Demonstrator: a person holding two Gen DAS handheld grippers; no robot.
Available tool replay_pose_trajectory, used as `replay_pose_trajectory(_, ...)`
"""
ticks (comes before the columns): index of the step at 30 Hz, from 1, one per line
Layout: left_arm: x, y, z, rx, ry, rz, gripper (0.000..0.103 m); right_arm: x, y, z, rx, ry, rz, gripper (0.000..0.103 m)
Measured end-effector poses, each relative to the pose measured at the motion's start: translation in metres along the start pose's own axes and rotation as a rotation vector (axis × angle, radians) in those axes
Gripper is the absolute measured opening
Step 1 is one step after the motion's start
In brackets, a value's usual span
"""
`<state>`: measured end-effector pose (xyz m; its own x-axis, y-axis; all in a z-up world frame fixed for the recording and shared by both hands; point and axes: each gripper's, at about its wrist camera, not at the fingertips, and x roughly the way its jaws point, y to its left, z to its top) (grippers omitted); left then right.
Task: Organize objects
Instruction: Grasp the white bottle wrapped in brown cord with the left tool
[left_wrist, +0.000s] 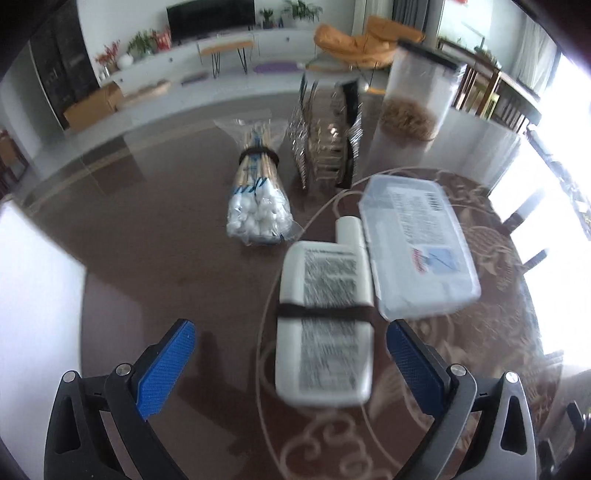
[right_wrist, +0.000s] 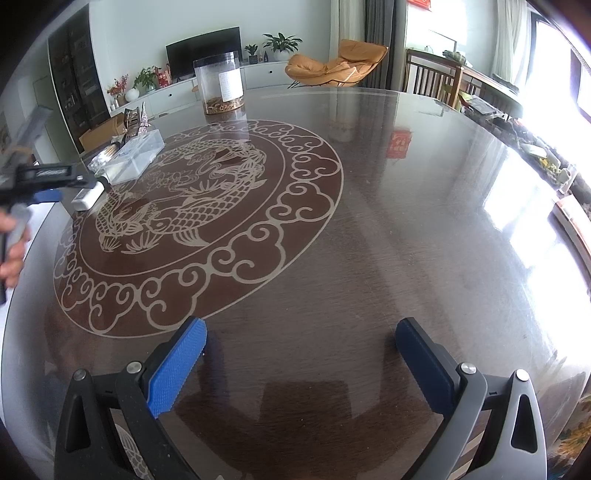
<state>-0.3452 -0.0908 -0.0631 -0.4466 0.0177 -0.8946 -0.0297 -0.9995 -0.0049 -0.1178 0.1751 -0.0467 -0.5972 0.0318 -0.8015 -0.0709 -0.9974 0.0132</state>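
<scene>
Left gripper (left_wrist: 291, 363): angled down over the table (left_wrist: 155, 258); jaws wide, empty; blue pads (left_wrist: 166, 365) either side of the bottle's base, not touching it.
Right gripper (right_wrist: 301, 363): low over bare table, well apart from the objects; jaws wide, empty.
Hand (right_wrist: 13, 245): at the left edge of the right wrist view, gripping the left tool's handle.
Bottle (left_wrist: 325, 325): one, white, flat, lying label up with a black band across its middle; cap points away from the left gripper.
Box (left_wrist: 417, 247): one, clear plastic, lidded, just beside the bottle on its right, touching or nearly so.
Swabs (left_wrist: 258, 195): one bagged bundle, banded, lying beyond the bottle to the left.
Foil pack (left_wrist: 328, 147): one, standing behind the box; contents cannot be told.
Jar (left_wrist: 417, 96): one, clear, upright, dark lid, brown contents at the bottom.
Image quality: left view motion-blurred.
</scene>
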Motion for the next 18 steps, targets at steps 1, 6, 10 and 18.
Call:
replay_pose_trajectory(1,0.004,0.001,0.002,0.003,0.0,0.004,0.103,0.0,0.0,0.0,0.002,-0.001,0.001,0.102)
replay_pose_trajectory(6,0.002,0.004,-0.002,-0.01,-0.129,0.021,0.064,0.0,0.001,0.0,0.002,0.001,-0.005,0.102)
replay_pose_trajectory(10,-0.011,0.002,-0.023,-0.047,-0.152,0.025,0.053,0.001,0.003,0.0,-0.003,0.004,-0.013,0.102)
replay_pose_trajectory(18,-0.069,0.007,-0.156,-0.135,-0.17,0.095,0.096,0.001,0.003,-0.001,0.001,0.008,-0.026,0.102)
